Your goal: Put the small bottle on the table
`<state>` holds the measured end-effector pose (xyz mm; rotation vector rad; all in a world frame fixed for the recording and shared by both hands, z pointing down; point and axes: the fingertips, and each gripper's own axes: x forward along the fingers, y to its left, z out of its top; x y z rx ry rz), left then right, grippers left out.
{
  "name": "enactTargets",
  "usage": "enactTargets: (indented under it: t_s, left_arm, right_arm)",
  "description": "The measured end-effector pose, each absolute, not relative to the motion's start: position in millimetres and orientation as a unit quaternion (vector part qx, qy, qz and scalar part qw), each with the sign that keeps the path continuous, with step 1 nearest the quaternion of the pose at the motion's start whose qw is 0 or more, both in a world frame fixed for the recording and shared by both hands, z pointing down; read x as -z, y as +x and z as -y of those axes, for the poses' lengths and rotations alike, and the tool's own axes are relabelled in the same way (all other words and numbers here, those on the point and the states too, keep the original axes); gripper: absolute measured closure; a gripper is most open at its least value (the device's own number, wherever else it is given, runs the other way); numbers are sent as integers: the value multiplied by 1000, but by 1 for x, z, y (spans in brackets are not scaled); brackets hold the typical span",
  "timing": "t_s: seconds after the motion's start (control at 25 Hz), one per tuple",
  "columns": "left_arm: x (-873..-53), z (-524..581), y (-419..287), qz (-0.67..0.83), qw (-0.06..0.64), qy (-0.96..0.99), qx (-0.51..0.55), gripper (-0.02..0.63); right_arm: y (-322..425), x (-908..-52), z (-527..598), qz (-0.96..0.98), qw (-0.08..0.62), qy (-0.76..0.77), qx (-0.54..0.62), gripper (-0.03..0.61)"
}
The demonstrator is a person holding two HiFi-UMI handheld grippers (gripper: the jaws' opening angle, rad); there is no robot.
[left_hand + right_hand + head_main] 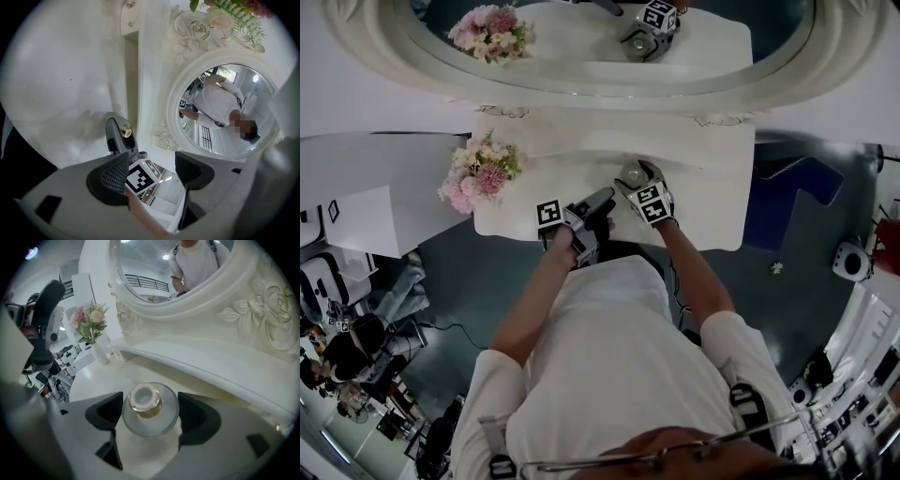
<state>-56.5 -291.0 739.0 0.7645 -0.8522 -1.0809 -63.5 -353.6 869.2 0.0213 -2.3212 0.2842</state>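
The small clear glass bottle (150,414) with a gold neck stands upright on the white dressing table (101,378), seen from above in the right gripper view. My right gripper (149,420) is open around it: a dark pad stands close on each side of the round body, neither visibly pressing on it. In the head view that gripper (635,180) is over the table's front middle with the bottle (632,173) in its jaws. My left gripper (151,172) is open and holds nothing. It hovers at the table's front edge (598,204) and looks at the right gripper and the bottle's gold cap (125,132).
A vase of pink flowers (478,174) stands at the table's left end (91,323). A large oval mirror in an ornate white frame (581,80) rises along the table's back (225,301). Dark floor and office clutter lie to the left and right.
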Motion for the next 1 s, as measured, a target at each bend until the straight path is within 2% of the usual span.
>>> enactTargets:
  t_s: [0.32, 0.52, 0.84, 1.0]
  left_arm:
    - [-736, 289, -58, 392, 689, 366, 488, 302]
    - [-730, 286, -54, 398, 683, 375, 484, 310]
    - [-698, 272, -47, 378, 671, 438, 464, 360]
    - [-690, 260, -53, 369, 660, 458, 467, 408]
  right_arm:
    - [-61, -834, 355, 928, 355, 20, -110, 216]
    - [-47, -803, 361, 935, 330, 42, -121, 304]
    - [-24, -760, 335, 940, 301, 67, -143, 385]
    - [-15, -735, 319, 941, 281, 84, -167, 419]
